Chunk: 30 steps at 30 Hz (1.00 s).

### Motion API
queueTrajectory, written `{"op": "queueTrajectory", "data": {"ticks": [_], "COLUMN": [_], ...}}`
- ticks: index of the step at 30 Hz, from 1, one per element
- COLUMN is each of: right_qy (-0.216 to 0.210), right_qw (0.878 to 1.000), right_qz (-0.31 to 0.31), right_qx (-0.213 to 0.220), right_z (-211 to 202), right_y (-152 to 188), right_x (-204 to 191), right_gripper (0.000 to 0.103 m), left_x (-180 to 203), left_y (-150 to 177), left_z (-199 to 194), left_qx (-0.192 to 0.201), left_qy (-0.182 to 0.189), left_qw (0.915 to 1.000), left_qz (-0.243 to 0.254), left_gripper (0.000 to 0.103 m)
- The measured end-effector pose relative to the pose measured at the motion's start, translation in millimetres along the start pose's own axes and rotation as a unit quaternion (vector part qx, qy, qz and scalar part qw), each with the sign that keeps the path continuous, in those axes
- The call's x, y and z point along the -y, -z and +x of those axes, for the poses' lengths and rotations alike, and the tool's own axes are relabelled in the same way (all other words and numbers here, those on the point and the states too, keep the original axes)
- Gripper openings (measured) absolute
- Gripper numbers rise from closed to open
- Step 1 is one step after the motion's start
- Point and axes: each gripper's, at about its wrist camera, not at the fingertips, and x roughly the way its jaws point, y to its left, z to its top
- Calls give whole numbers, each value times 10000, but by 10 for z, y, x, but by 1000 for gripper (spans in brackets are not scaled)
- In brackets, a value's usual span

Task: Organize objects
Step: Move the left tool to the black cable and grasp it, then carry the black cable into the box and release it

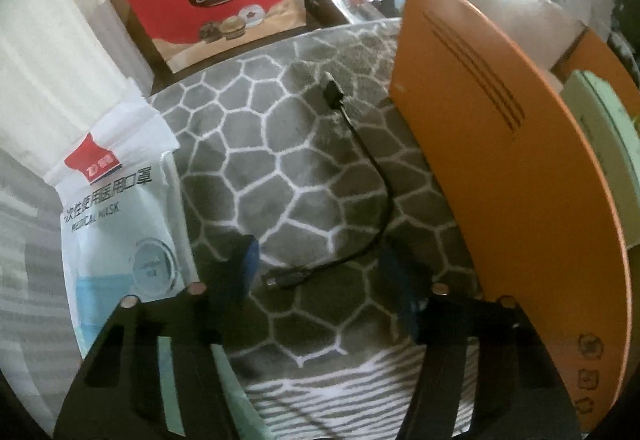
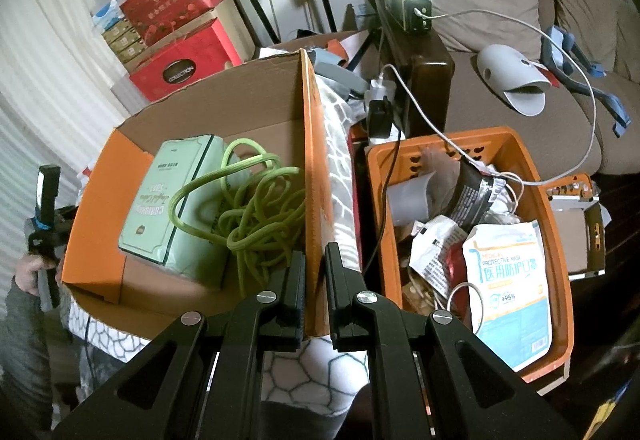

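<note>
Left gripper (image 1: 316, 272): jaws partly apart, straddling one plug of short black adapter cable (image 1: 362, 176), pads clear of it. Cable lying on grey pebble-pattern blanket (image 1: 280, 128), between medical mask pack (image 1: 120, 224) and orange cardboard box (image 1: 500, 168). Right gripper (image 2: 315, 280): clamped on box wall. Inside box: green cord (image 2: 256, 208), mint carton (image 2: 176, 196).

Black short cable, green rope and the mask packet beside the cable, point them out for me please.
black short cable (image 1: 374, 164), left wrist view, middle of its cord on the blanket
green rope (image 2: 256, 208), right wrist view, tangled loops inside the cardboard box
mask packet (image 1: 120, 208), left wrist view, its printed front
</note>
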Motion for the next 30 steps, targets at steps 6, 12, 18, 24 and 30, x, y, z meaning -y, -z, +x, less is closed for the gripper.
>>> {"op": "queueTrajectory", "data": {"ticks": [6, 12, 18, 24, 30], "right_qy": [-4, -15, 16, 8, 8], "right_qw": [10000, 10000, 10000, 10000, 10000], "right_qz": [9, 15, -4, 5, 3], "right_qx": [-1, -2, -2, 1, 0], "right_z": [-3, -4, -2, -3, -3], "right_y": [1, -1, 2, 1, -1], "right_x": [-7, -7, -11, -17, -8], "right_gripper": [8, 8, 8, 8, 8], "left_x": [66, 32, -231, -453, -444], "left_y": [16, -6, -34, -79, -96], "left_z": [-36, -119, -449, -743, -1167], "left_qx": [96, 218, 585, 885, 1336], "left_qy": [225, 493, 1060, 1376, 1537], "left_qw": [9996, 9984, 9900, 9805, 9727], "left_qz": [112, -144, -728, -1090, -1108], "left_gripper": [17, 3, 2, 2, 2]}}
